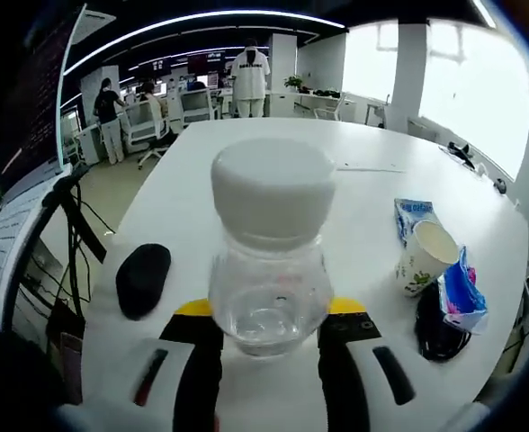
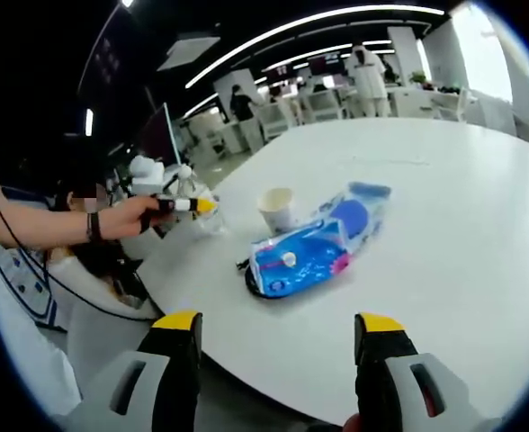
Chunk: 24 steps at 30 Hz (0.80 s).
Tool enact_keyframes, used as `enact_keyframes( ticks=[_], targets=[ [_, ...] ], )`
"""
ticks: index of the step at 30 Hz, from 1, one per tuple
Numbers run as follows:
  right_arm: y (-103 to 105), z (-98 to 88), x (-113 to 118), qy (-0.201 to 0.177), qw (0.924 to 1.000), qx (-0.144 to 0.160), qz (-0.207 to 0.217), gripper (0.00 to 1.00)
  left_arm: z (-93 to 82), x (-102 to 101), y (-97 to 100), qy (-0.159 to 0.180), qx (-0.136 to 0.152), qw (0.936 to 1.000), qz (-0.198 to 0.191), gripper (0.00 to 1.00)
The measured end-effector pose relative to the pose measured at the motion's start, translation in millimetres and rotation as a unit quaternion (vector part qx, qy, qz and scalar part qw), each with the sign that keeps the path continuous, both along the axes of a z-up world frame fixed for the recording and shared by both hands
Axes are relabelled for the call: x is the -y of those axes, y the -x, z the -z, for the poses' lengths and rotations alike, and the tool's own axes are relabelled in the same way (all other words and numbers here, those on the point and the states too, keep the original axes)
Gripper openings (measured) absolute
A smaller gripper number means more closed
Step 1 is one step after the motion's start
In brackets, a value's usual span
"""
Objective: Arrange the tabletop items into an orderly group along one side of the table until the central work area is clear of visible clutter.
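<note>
Your left gripper point(image 1: 269, 337) clamps the clear white-capped plastic jar point(image 1: 272, 247), carrying it edgeward; your right gripper point(image 2: 278, 346) gapes empty.

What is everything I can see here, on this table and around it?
Jar: one, clear with a white lid, near table edge, between the left gripper's fingers.
Computer mouse: one, black, on the table left of the jar in the left gripper view.
Paper cup: one, white, beside the blue packets.
Blue packets: two or so, blue and white, overlapping on a dark object.
Table: one, white, large.
People: several, standing among desks in the background.
Left gripper: black, yellow-tipped fingers, shut on the jar.
Right gripper: same colours, open, over the table edge.
Hand: holds the left gripper.
</note>
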State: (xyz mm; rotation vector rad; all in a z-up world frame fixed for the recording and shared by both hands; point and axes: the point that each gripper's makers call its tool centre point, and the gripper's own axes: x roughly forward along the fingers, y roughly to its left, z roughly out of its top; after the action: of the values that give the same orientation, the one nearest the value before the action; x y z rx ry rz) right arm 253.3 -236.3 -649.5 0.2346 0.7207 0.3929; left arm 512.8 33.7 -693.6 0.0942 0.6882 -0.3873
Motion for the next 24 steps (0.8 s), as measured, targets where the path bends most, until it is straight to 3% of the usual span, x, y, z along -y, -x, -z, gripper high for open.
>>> enact_keyframes(
  ticks=[11, 24],
  targets=[
    [6, 1.1, 5, 0.003, 0.9999, -0.008, 0.006, 0.70, 0.6, 6, -31.9, 0.001, 0.000, 0.9999, -0.017, 0.40],
    [10, 4.0, 4, 0.003, 0.9999, -0.013, 0.009, 0.70, -6.2, 11, -27.0, 0.008, -0.003, 0.9999, -0.011, 0.41]
  ],
)
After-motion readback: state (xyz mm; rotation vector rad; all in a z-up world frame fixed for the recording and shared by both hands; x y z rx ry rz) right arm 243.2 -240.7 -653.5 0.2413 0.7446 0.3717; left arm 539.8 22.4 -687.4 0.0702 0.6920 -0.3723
